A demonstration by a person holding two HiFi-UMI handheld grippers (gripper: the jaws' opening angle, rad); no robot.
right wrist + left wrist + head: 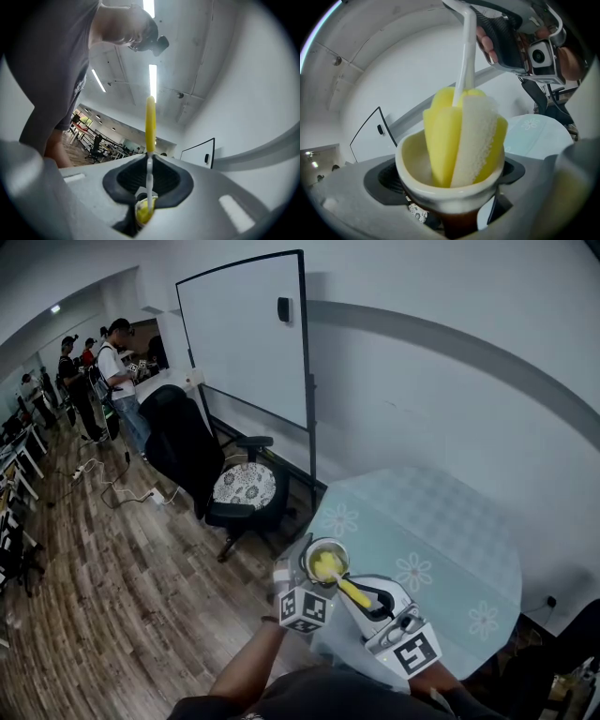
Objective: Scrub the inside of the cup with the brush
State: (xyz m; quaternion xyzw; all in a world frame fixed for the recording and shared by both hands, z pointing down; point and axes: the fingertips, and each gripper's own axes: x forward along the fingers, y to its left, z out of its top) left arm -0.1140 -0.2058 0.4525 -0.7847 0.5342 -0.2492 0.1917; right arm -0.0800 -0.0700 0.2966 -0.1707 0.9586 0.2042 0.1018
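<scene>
My left gripper [302, 589] has its fingers [382, 180] clamped round the cream ceramic cup with the brown base [440, 194]. It holds the cup in the air at the near-left edge of the round worktop with the pale floral cloth [441, 540]. My right gripper [149, 180], just beside the left, has its fingers [124, 176] drawn narrow on the thin handle [150, 122] of the yellow-and-white foam brush [461, 140]. The foam head sits down inside the cup and fills most of its mouth (the top of it rises above the rim).
</scene>
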